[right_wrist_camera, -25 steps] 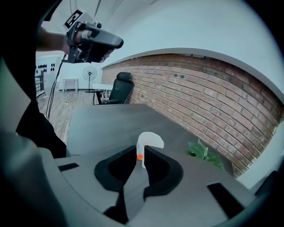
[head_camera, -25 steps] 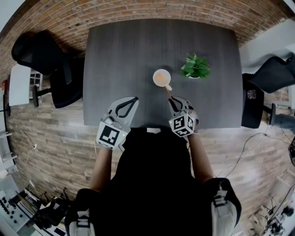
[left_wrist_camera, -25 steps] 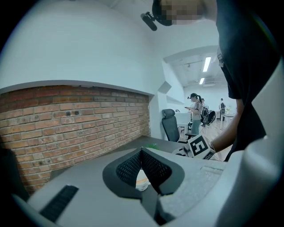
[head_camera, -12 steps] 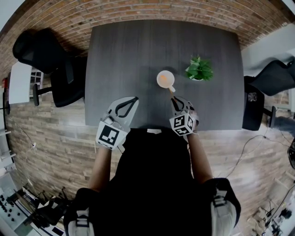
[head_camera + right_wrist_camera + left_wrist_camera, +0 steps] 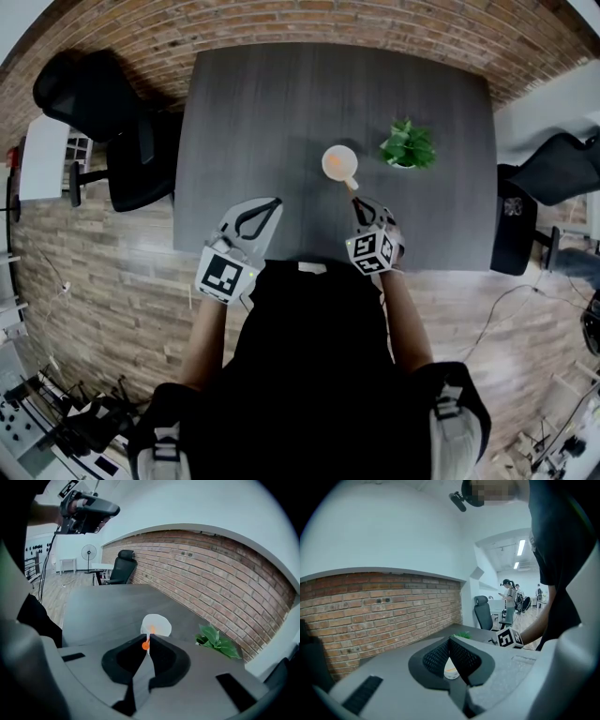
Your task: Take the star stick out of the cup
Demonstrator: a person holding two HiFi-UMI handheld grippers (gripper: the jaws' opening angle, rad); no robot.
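Orange star stick (image 5: 146, 645) pinched by right claw (image 5: 149, 639), tip in cup (image 5: 160, 623), left claw (image 5: 450, 642) closed

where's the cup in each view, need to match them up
Head view: cup middle of the picture, just ahead of the right gripper.
Left gripper view: cup low centre, glimpsed through the gap under the shut jaws.
Right gripper view: cup centre, just beyond the jaws shut on the star stick.
Shared landmark: the green plant beside the cup.
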